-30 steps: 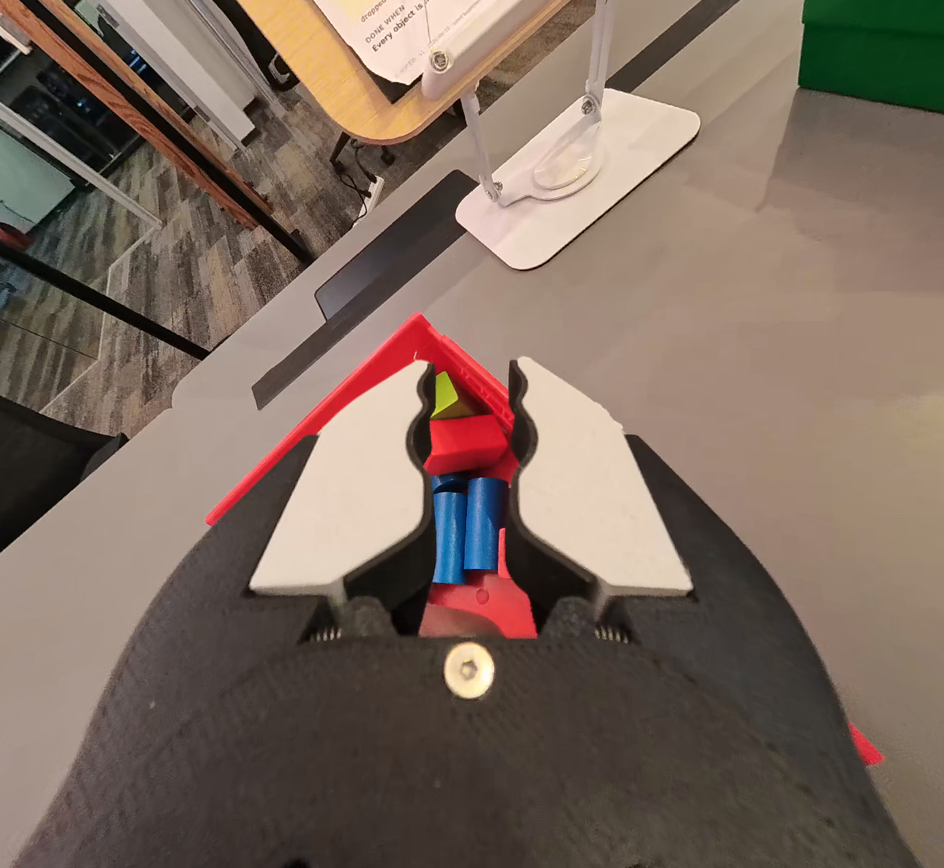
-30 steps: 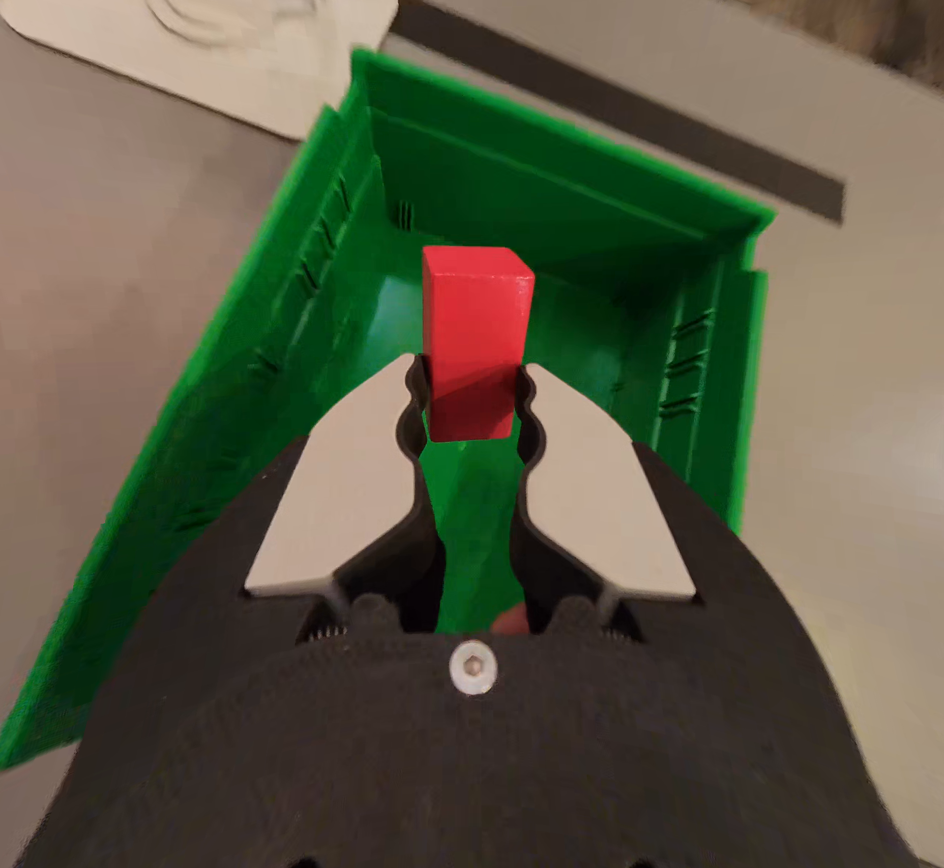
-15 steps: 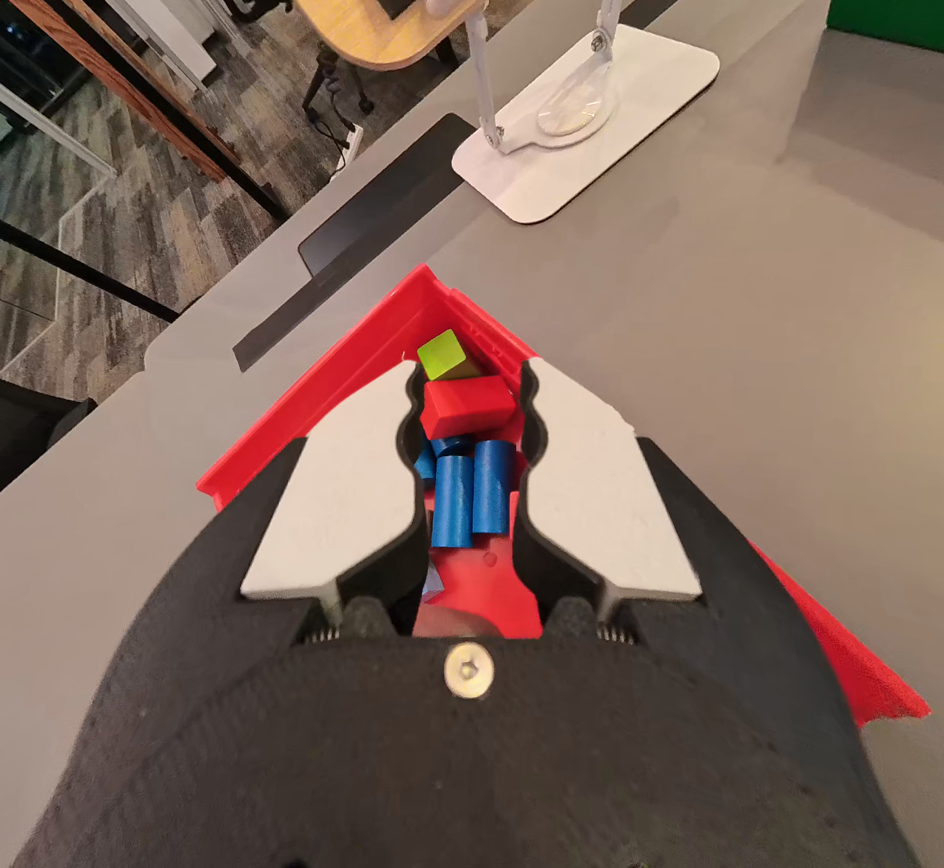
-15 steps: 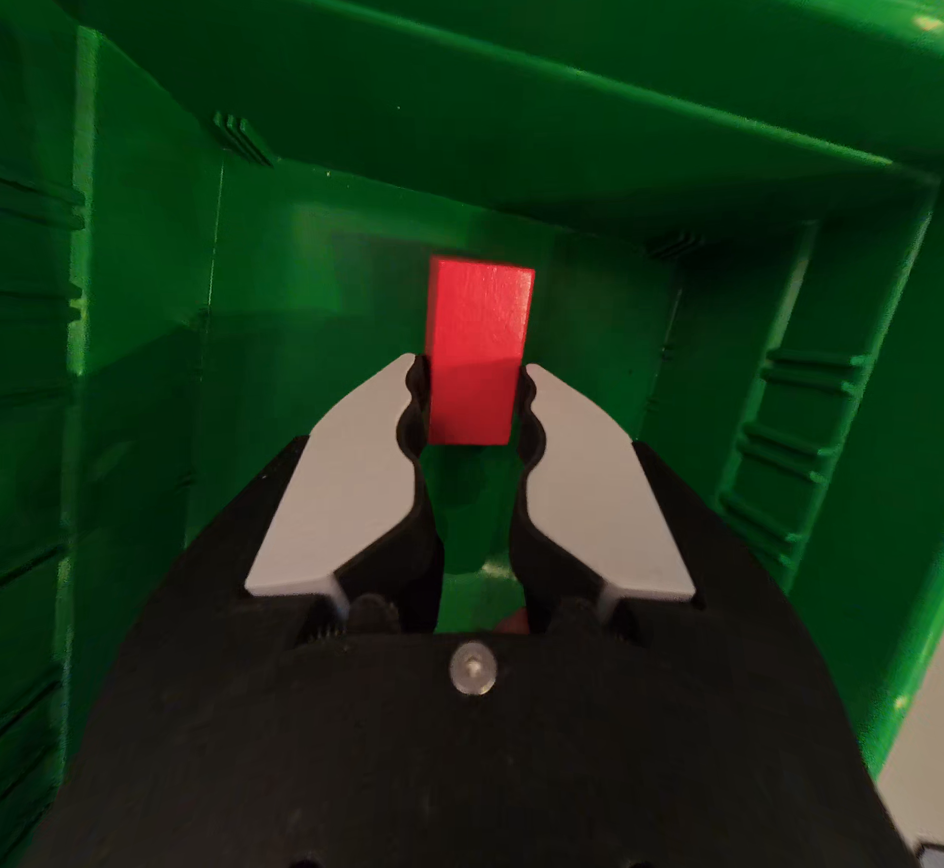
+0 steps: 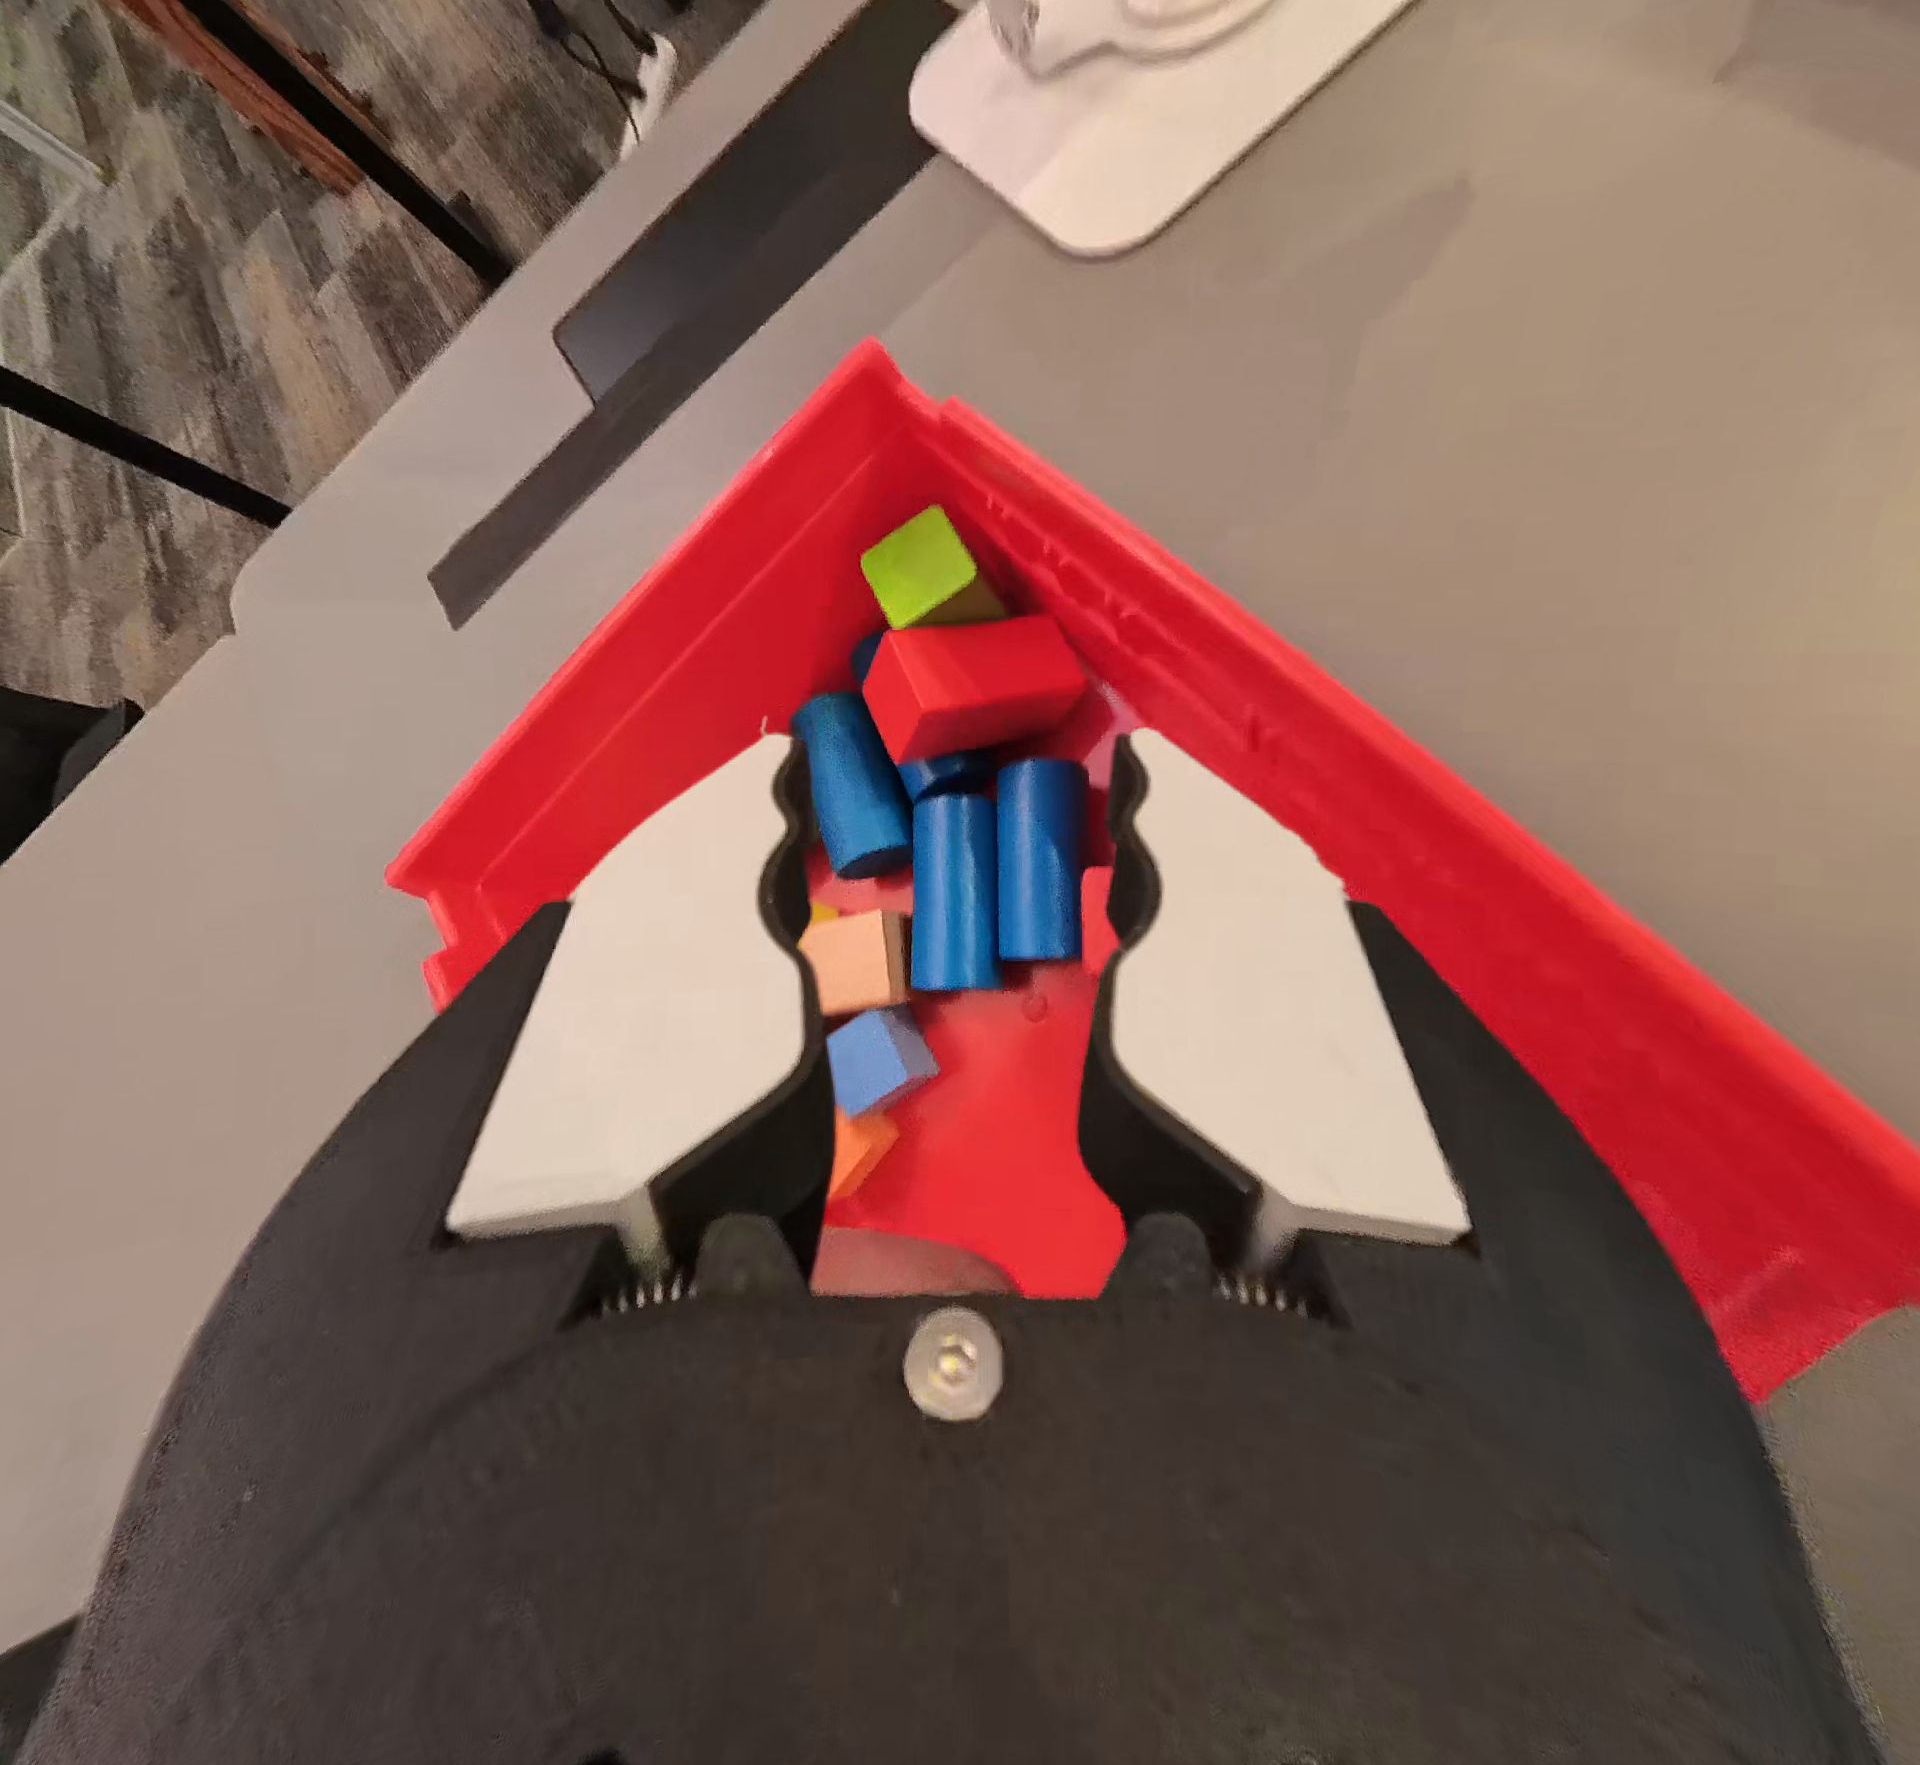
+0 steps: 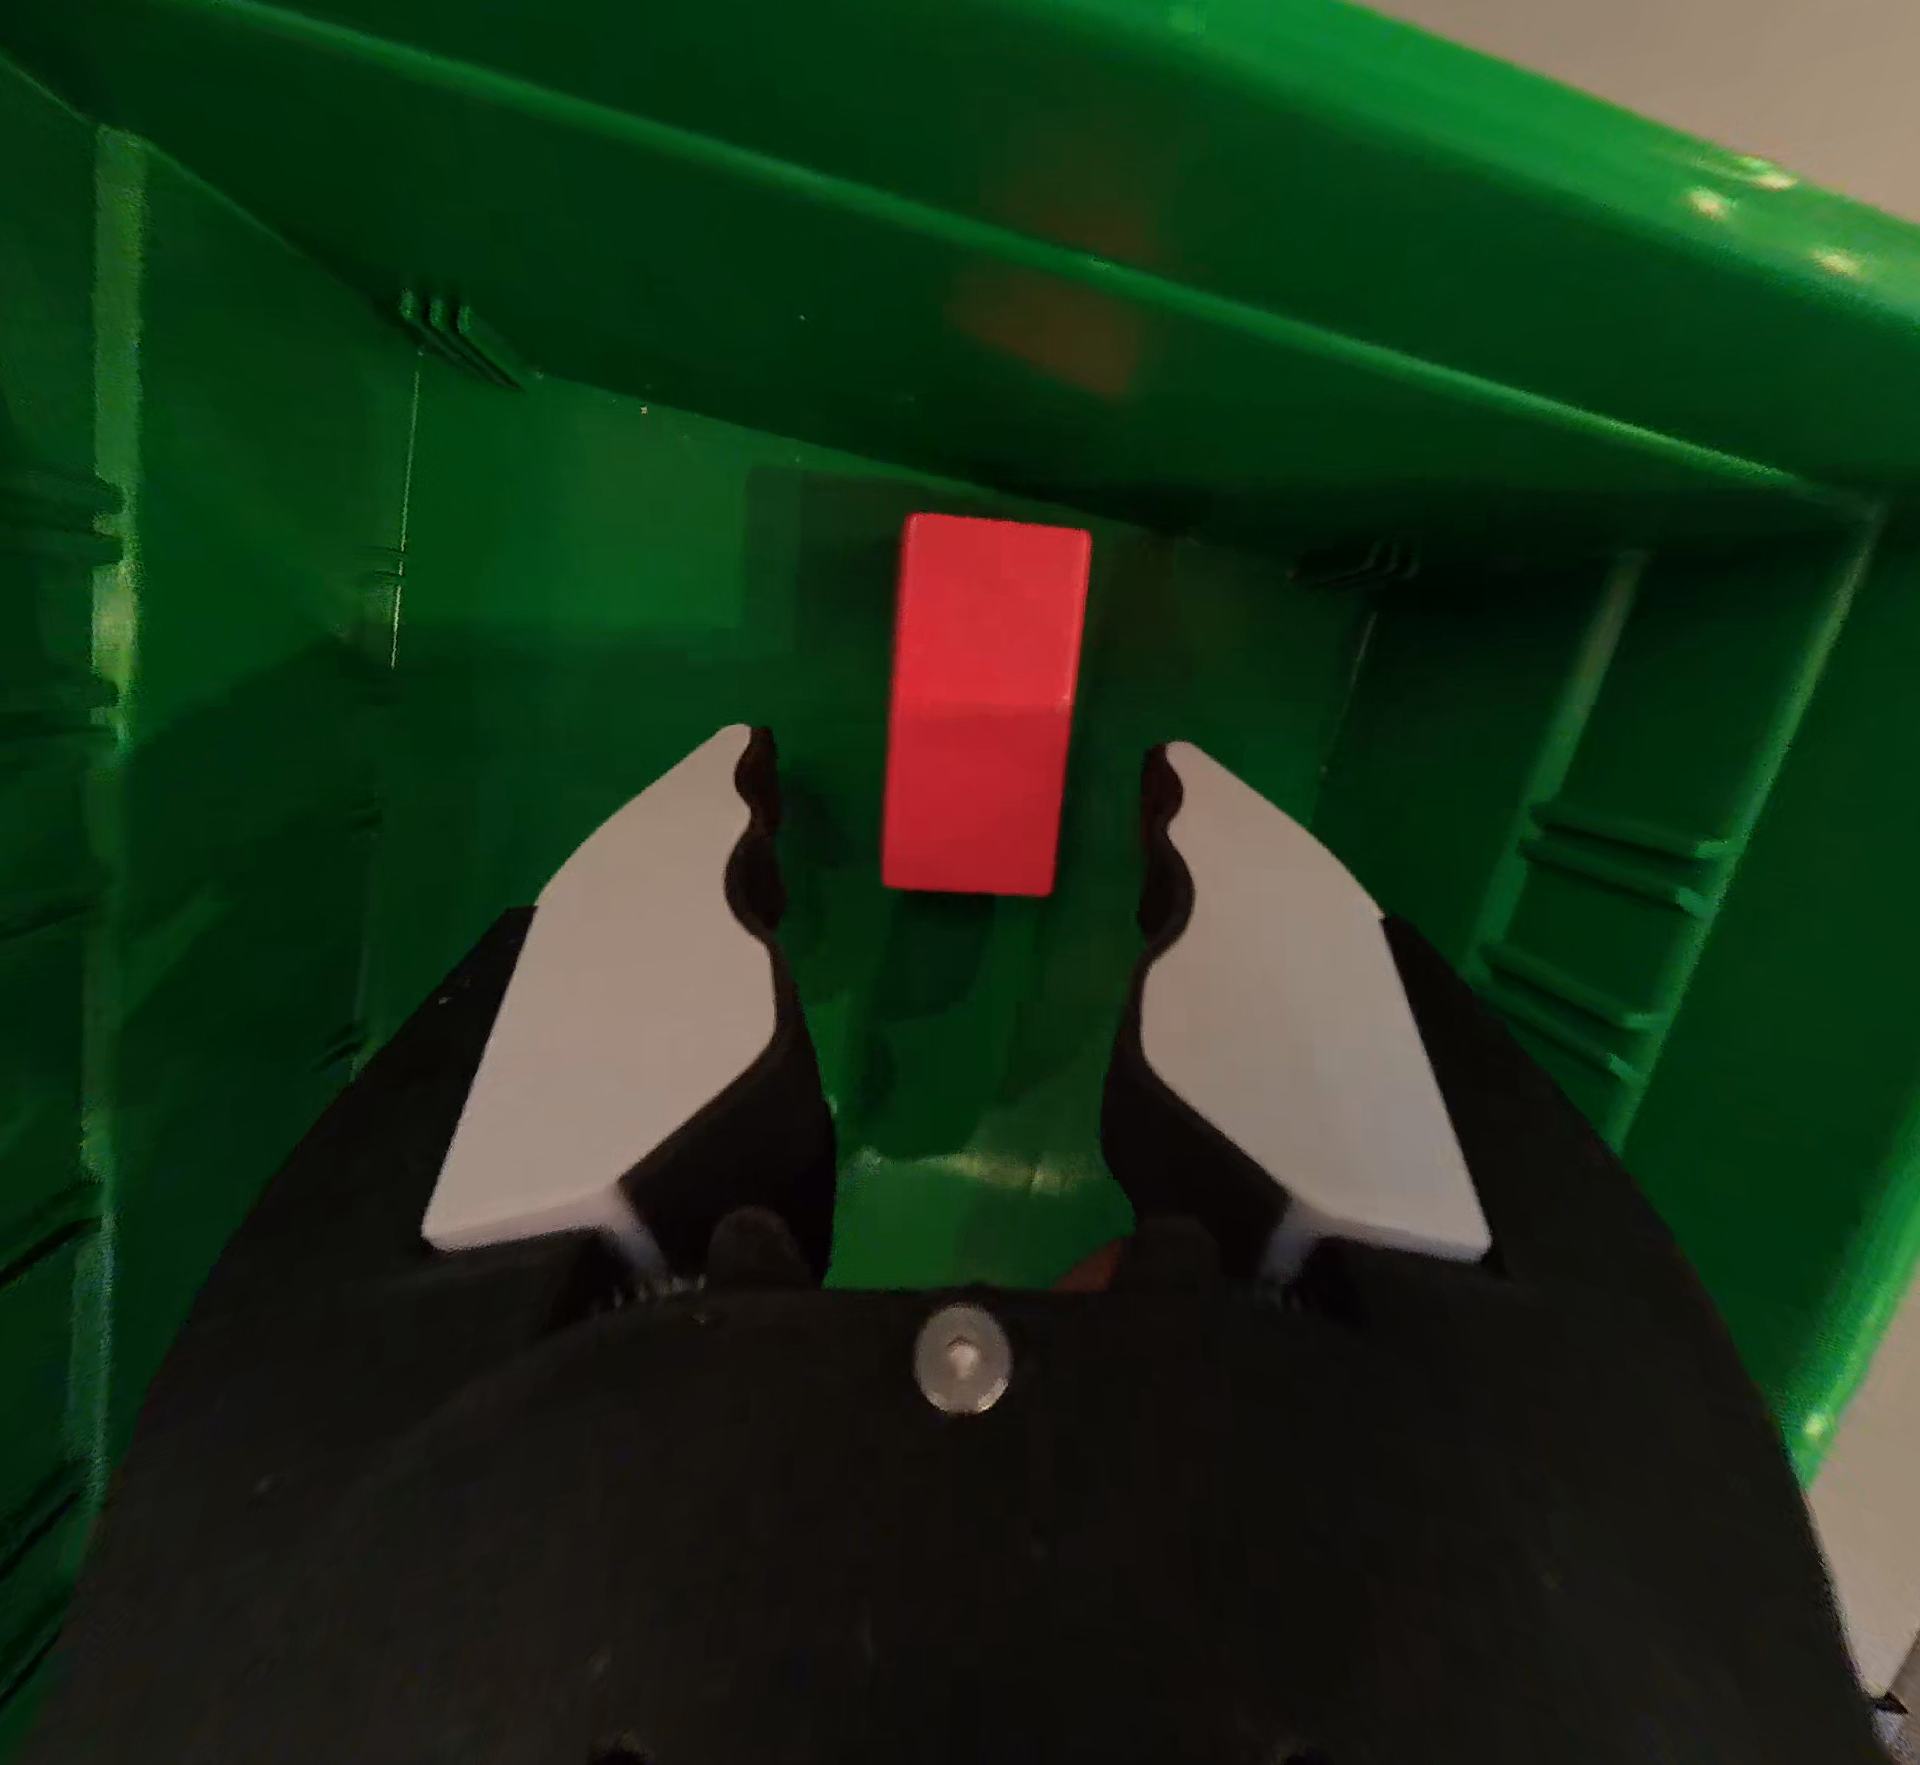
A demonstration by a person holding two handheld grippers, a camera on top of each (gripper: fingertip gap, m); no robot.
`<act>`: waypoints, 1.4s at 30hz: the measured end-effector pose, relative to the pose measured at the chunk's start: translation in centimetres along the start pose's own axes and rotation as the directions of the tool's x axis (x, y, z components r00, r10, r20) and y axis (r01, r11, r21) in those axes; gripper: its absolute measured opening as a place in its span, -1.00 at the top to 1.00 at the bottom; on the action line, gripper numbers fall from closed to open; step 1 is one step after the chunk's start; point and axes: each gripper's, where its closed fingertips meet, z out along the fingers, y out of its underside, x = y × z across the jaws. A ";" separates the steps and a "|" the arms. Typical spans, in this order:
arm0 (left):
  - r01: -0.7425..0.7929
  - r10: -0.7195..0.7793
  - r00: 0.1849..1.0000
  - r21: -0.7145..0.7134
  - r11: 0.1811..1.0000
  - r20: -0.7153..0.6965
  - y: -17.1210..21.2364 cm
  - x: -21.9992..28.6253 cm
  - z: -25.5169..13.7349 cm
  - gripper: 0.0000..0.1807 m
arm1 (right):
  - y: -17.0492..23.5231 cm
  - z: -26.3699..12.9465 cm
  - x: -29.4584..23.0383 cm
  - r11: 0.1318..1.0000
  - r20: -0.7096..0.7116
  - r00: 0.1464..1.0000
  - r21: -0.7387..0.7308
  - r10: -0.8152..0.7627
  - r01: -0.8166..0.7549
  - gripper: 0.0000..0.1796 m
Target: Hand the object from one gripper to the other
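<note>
In the right wrist view a red rectangular block point(image 6: 982, 707) stands between my right gripper's fingertips inside the green bin point(image 6: 623, 157). My right gripper point(image 6: 951, 749) is open, with a gap on each side of the block. In the left wrist view my left gripper point(image 5: 951, 749) is open and empty above the red bin point(image 5: 1299, 780). That bin holds several blue cylinders point(image 5: 956, 884), a red block point(image 5: 971, 681), a lime-green block point(image 5: 920, 567), a peach block point(image 5: 857, 962), a light-blue block point(image 5: 878, 1061) and an orange block point(image 5: 857, 1159).
A white stand base point(image 5: 1226, 42) with a clear foot sits on the grey table point(image 5: 1507, 468) beyond the red bin. A black strip point(image 5: 675, 365) runs along the table's far edge. The floor lies past that edge.
My right gripper went down into the green bin and opened, letting go of the red block. My left gripper opened wider over the red bin, so more blocks show.
</note>
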 end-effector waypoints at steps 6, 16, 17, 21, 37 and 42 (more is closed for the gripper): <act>-0.185 0.169 0.977 -0.124 0.975 -0.128 3.5 1.1 -0.5 0.33 | -0.3 -4.1 -1.1 0.986 -0.040 0.997 0.150 -0.061 0.067 0.20; -0.325 0.253 0.939 -0.356 0.876 -0.233 9.1 4.5 3.3 0.25 | 0.3 -11.0 -5.0 0.915 -0.032 0.993 0.386 -0.111 0.115 0.32; -0.315 0.248 0.944 -0.373 0.873 -0.216 9.3 4.4 3.5 0.29 | 0.4 -11.3 -5.2 0.913 -0.033 0.992 0.388 -0.124 0.127 0.33; -0.273 0.214 0.959 -0.393 0.878 -0.187 9.3 4.6 4.6 0.45 | -0.1 -12.6 -5.5 0.898 -0.029 0.991 0.420 -0.134 0.134 0.34; -0.218 0.156 0.969 -0.373 0.902 -0.190 8.8 6.0 5.7 0.58 | -0.6 -14.3 -5.4 0.874 -0.041 0.989 0.464 -0.139 0.142 0.35; -0.182 0.087 0.960 -0.360 0.915 -0.265 8.9 6.8 5.3 0.58 | -1.1 -15.3 -6.3 0.856 -0.028 0.987 0.493 -0.161 0.154 0.37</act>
